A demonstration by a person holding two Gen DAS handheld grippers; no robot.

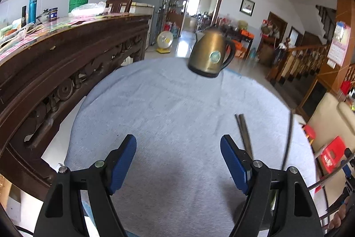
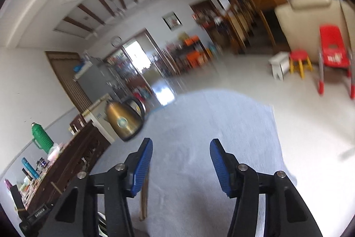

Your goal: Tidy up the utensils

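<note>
Two empty grippers over a grey cloth, between utensil pickups

Left wrist view: left gripper (image 1: 178, 156), jaws apart, empty; chopsticks (image 1: 244, 133) just beside its right finger. Right wrist view: right gripper (image 2: 181, 162), jaws apart, empty; likely next, grasp those chopsticks near the gripper

Your left black gripper with blue ribbed pads (image 1: 178, 161) tilts downward, its jaws spread wide with nothing between them. Your right black, blue-padded gripper (image 2: 181, 164) is rolled sideways, jaws parted and empty.
</note>
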